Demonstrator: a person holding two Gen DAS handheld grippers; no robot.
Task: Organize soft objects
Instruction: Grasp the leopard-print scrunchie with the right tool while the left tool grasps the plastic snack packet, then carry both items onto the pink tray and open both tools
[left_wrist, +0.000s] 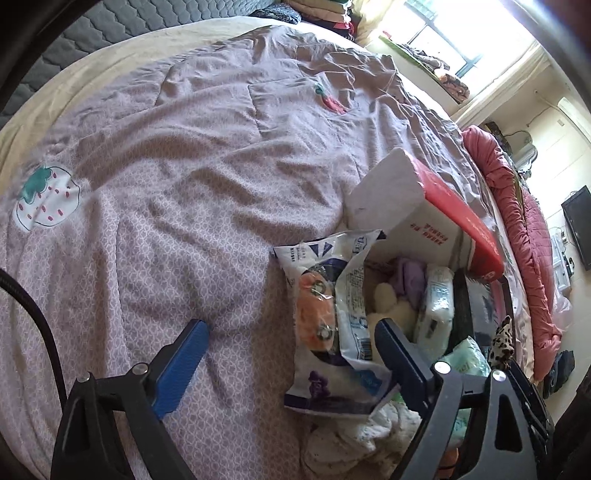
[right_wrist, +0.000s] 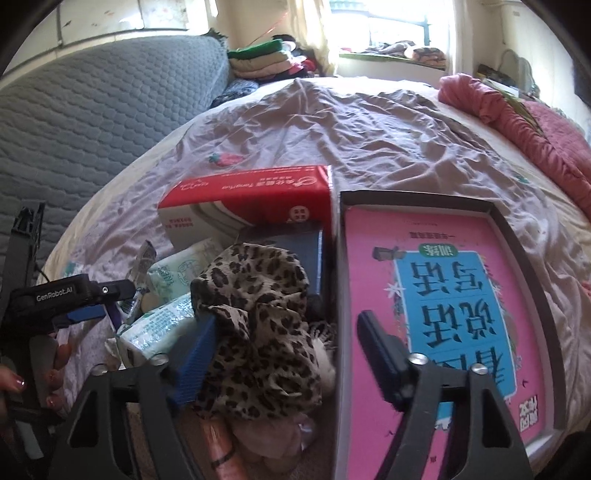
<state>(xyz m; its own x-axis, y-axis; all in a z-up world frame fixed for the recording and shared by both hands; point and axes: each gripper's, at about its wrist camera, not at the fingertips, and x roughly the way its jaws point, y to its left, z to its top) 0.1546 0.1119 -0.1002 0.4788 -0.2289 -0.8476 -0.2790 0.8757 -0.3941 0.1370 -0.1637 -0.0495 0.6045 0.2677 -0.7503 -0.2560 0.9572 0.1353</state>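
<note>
In the left wrist view my left gripper (left_wrist: 291, 350) is open over a pile of soft things on the bed. A crinkled white-and-blue plastic pack (left_wrist: 351, 325) with an orange plush (left_wrist: 314, 314) lies between the fingers, near the right one, and neither pad presses it. Behind it are a cream plush (left_wrist: 391, 306), a purple cloth (left_wrist: 410, 280) and tissue packs (left_wrist: 437, 302). My right gripper (right_wrist: 288, 350) is open around a leopard-print cloth (right_wrist: 258, 325). Its left finger (right_wrist: 195, 358) touches the cloth. Its right finger (right_wrist: 380, 354) hangs over the pink book (right_wrist: 443, 314).
A red-and-white tissue box (right_wrist: 251, 199) stands behind the pile. The pink book lies in a dark-walled tray (right_wrist: 417, 197) on the right. A wrinkled lilac quilt (left_wrist: 166, 184) covers the bed, with a pink blanket (right_wrist: 535, 125) along its far edge. A hand (right_wrist: 22, 384) holds the left gripper (right_wrist: 96, 295).
</note>
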